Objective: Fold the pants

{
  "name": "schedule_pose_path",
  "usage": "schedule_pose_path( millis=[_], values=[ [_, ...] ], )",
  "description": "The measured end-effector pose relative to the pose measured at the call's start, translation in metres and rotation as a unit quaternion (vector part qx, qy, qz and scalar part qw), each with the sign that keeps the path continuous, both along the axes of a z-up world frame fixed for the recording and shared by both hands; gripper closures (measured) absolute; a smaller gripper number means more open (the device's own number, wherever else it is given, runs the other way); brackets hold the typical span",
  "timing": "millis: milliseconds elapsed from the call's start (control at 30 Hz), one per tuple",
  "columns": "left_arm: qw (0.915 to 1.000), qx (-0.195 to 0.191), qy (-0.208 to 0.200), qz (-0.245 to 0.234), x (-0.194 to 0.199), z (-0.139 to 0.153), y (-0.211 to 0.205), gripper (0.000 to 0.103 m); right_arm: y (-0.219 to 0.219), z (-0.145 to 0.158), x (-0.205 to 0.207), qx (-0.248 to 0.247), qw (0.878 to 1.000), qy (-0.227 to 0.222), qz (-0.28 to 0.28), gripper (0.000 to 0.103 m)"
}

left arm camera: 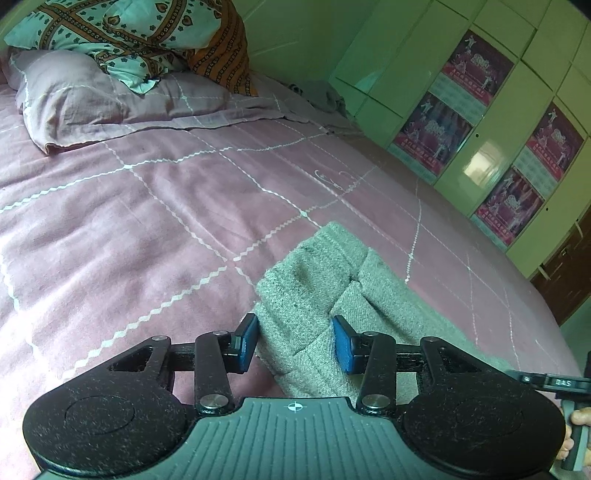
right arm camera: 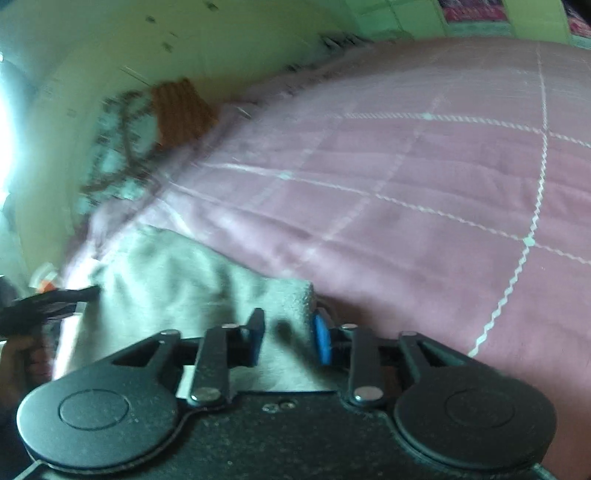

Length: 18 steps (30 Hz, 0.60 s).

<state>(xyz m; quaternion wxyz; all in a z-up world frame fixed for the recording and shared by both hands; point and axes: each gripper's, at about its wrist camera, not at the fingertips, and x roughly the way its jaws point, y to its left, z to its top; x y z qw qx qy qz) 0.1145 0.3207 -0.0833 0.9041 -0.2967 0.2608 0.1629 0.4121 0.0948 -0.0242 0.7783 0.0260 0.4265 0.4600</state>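
Both claws spread wide, the left claw (left arm camera: 294,341) and right claw (right arm camera: 288,338) straddle folded grey pants (left arm camera: 325,291) on a pink-quilted bed (left arm camera: 147,206).

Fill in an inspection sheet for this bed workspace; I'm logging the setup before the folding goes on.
Surface: pink bedspread with white zigzag lines.
Job's things: grey pants lying near the bed's edge.
Clutter: pillow and patterned cloth at the head end.
Grippers: left hand-held gripper open, pants between its fingers; right hand-held gripper open over the pants' edge.
Cables: nothing seen.
Surroundings: green wardrobe with posters.
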Motion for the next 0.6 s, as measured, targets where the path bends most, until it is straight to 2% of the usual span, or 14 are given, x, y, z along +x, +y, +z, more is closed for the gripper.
schedule_pose_path(
  millis=[67,133,167,200,233,300,333,367,400,467,533,600],
  values=[
    [0.9997,0.014,-0.02,-0.005,-0.005,0.007,-0.001,0.068,0.01,-0.001,0.001,-0.006,1.0,0.003,0.0,0.095],
    [0.9987,0.047,-0.013,-0.011,-0.008,0.013,-0.007,0.071,0.012,0.012,-0.008,0.017,1.0,-0.02,-0.001,0.096],
    [0.9985,0.052,0.003,-0.013,-0.005,0.009,-0.007,0.072,0.007,0.02,-0.012,0.039,0.999,-0.03,-0.01,0.097],
    [0.9992,0.038,0.012,-0.008,-0.003,0.003,-0.004,0.071,0.002,0.025,-0.013,0.046,0.998,-0.043,-0.027,0.097],
    [0.9995,0.028,0.013,-0.007,-0.001,0.001,0.0,0.071,0.0,0.019,-0.011,0.033,0.998,-0.045,-0.04,0.1],
    [0.9988,0.042,0.022,-0.016,0.002,0.004,-0.002,0.07,0.008,-0.001,-0.005,-0.055,0.995,-0.051,-0.066,0.1],
    [0.9984,0.048,0.026,-0.019,0.002,0.006,-0.002,0.068,0.007,-0.011,-0.004,-0.071,0.994,-0.044,-0.072,0.099],
    [0.9981,0.051,0.027,-0.023,-0.001,0.009,-0.003,0.063,0.002,-0.011,-0.003,-0.054,0.995,-0.032,-0.084,0.095],
    [0.9982,0.049,0.026,-0.023,-0.006,0.01,-0.001,0.048,-0.004,-0.008,-0.004,-0.04,0.994,-0.026,-0.102,0.092],
    [0.9987,0.045,0.024,-0.003,-0.023,0.015,0.005,0.03,-0.024,0.004,-0.016,-0.002,0.991,-0.037,-0.132,0.089],
    [0.9986,0.049,0.005,0.019,-0.04,0.022,0.005,0.031,-0.048,0.016,-0.035,0.023,0.987,-0.06,-0.144,0.085],
    [0.9971,0.073,-0.019,0.013,-0.043,0.037,-0.006,0.031,-0.074,0.027,-0.062,0.021,0.983,-0.095,-0.156,0.084]
  ],
)
